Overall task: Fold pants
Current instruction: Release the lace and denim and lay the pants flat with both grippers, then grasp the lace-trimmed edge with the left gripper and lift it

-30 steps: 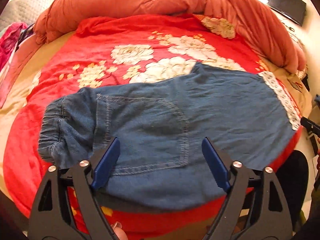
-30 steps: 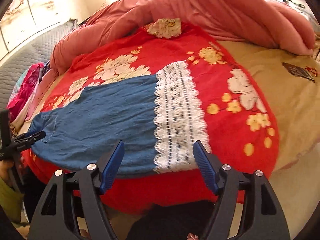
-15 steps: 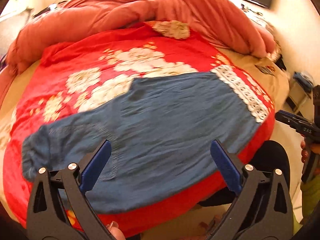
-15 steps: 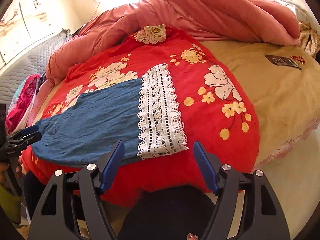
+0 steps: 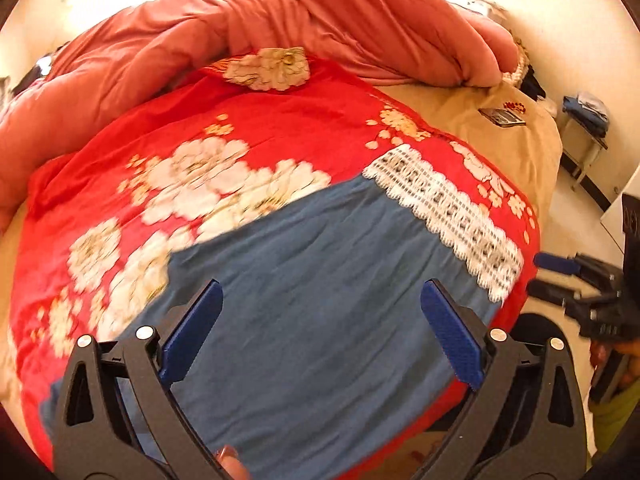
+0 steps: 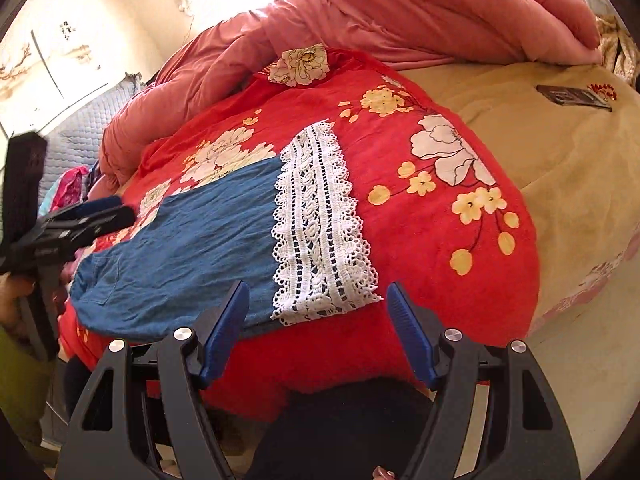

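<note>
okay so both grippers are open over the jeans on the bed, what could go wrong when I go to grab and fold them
1. The pants lie on a loose red floral blanket; the left gripper, jaws open over mid-leg, might pinch both layers.
2. The lace hem sits near the bed's edge and could slide off when pulled.
3. The right gripper hangs just short of the hem; its openwork may snag.

- Right gripper gapes wide above the lace hem of the blue pants.
- Left gripper hovers beside the waist end, seemingly closed.
</note>
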